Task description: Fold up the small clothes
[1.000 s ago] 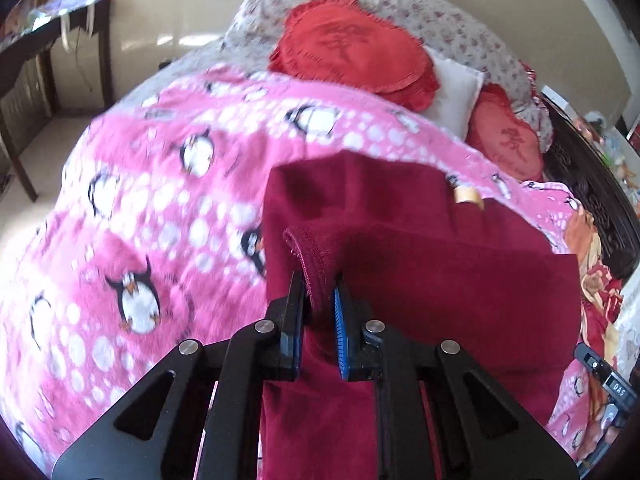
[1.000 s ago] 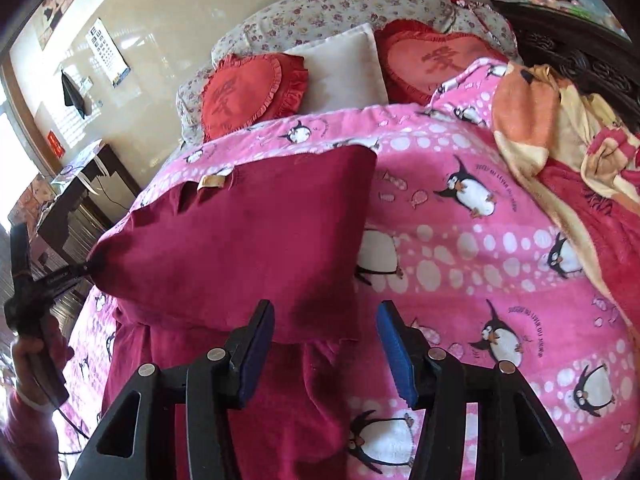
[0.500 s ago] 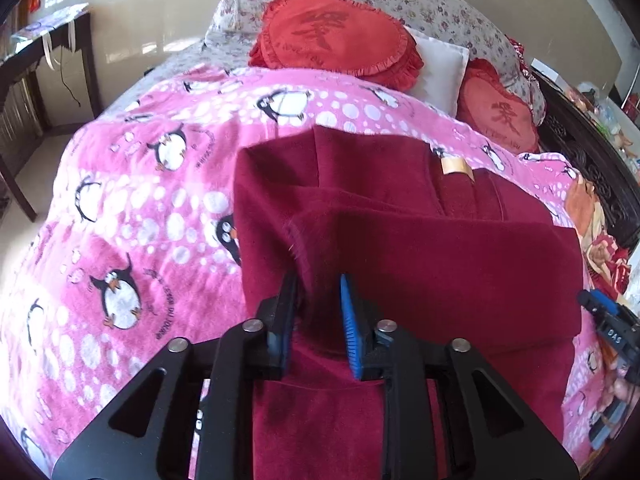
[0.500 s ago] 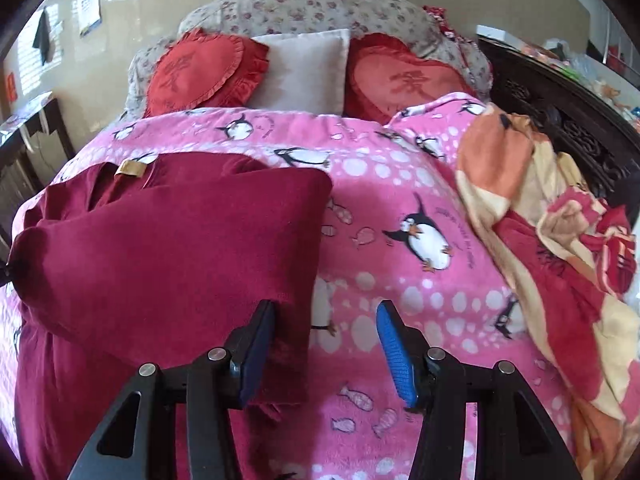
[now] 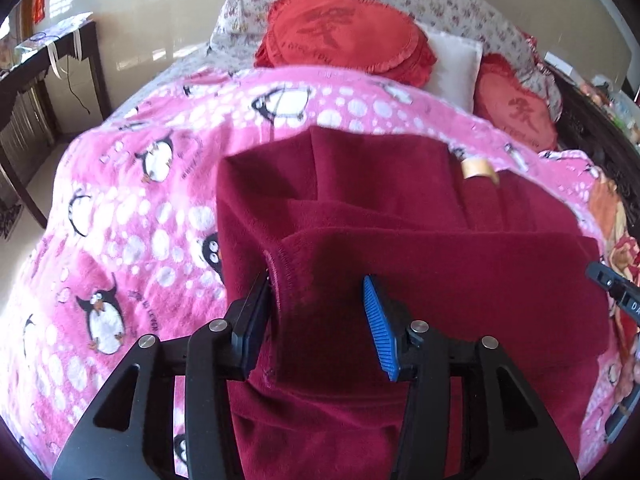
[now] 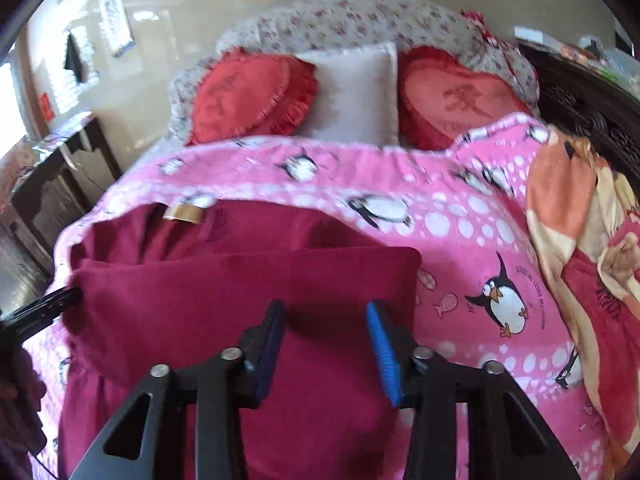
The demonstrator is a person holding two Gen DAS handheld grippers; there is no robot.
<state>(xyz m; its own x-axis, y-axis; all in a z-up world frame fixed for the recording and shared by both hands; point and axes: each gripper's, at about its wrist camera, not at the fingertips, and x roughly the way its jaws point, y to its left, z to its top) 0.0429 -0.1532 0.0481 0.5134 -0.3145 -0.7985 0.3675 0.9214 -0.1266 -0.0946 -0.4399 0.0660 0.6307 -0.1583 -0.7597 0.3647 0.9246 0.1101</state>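
A dark red garment (image 5: 420,248) lies on the pink penguin blanket (image 5: 132,208) with its lower part folded up over the rest; a tan label (image 5: 478,168) shows near its collar. My left gripper (image 5: 320,320) is open over the fold's left edge, its hem resting against the left finger. My right gripper (image 6: 326,344) is open and empty just above the folded garment (image 6: 248,292). The right gripper's tip shows at the left view's right edge (image 5: 616,292); the left gripper's tip shows at the right view's left edge (image 6: 44,308).
Two red heart cushions (image 6: 252,96) and a white pillow (image 6: 356,92) lie at the head of the bed. An orange and red blanket (image 6: 584,240) is bunched on the right. A dark desk (image 5: 36,80) stands left of the bed.
My left gripper has opened and let go of the garment's edge, and the fold now rests on the bed. My right gripper stayed open and shifted left over the garment.
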